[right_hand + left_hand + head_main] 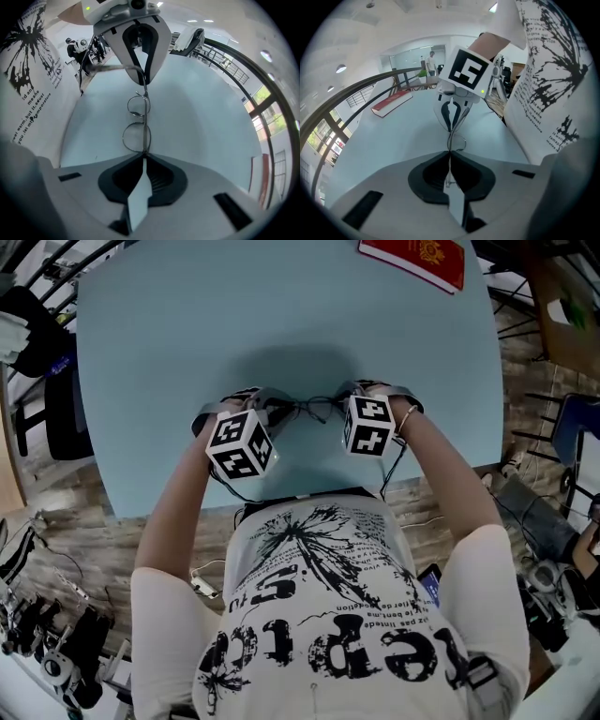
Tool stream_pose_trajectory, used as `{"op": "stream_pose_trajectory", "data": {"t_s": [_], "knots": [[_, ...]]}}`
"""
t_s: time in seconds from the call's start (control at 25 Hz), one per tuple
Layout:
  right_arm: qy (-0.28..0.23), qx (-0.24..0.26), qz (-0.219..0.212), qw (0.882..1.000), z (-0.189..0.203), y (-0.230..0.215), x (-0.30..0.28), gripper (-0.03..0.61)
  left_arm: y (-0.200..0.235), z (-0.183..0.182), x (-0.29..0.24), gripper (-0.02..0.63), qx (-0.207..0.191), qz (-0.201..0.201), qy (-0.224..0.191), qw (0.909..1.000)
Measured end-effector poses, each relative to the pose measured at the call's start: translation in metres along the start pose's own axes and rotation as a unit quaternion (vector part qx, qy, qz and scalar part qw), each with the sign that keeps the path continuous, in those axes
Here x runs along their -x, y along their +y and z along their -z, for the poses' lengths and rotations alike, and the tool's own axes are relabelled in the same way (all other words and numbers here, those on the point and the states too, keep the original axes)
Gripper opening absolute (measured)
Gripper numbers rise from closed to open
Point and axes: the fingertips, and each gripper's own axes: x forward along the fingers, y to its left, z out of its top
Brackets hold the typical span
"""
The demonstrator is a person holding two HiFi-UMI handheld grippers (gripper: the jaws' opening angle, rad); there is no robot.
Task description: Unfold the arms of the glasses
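Thin wire-rimmed glasses (309,409) hang just above the pale blue table (187,352), stretched between my two grippers. My left gripper (272,413) is shut on one end of the frame; in the left gripper view the thin wire (450,161) runs between its closed pads, with a lens (458,143) beyond. My right gripper (339,412) is shut on the other end. In the right gripper view both round lenses (137,136) line up toward the left gripper (142,82), and one arm of the glasses (108,68) sticks out sideways to the left.
A red book (417,259) lies at the table's far right corner and also shows as the red book (391,103) in the left gripper view. The person's torso in a printed white shirt (328,615) is at the near edge. Chairs and cables surround the table.
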Motion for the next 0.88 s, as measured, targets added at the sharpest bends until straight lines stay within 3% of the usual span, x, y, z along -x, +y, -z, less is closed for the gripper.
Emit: {"op": "stream_pose_trajectory", "data": {"t_s": [0.44,0.88], "knots": [[0.011,-0.009,0.014,1.0,-0.008,-0.001,-0.001,0.034,0.007,0.01,0.032,0.025,0.049,-0.031,-0.056,0.9967],[0.011,-0.023,0.026,0.999,-0.021,-0.003,-0.001,0.034,-0.002,0.027,0.056,0.026,0.06,-0.028,-0.099,0.9929]]}}
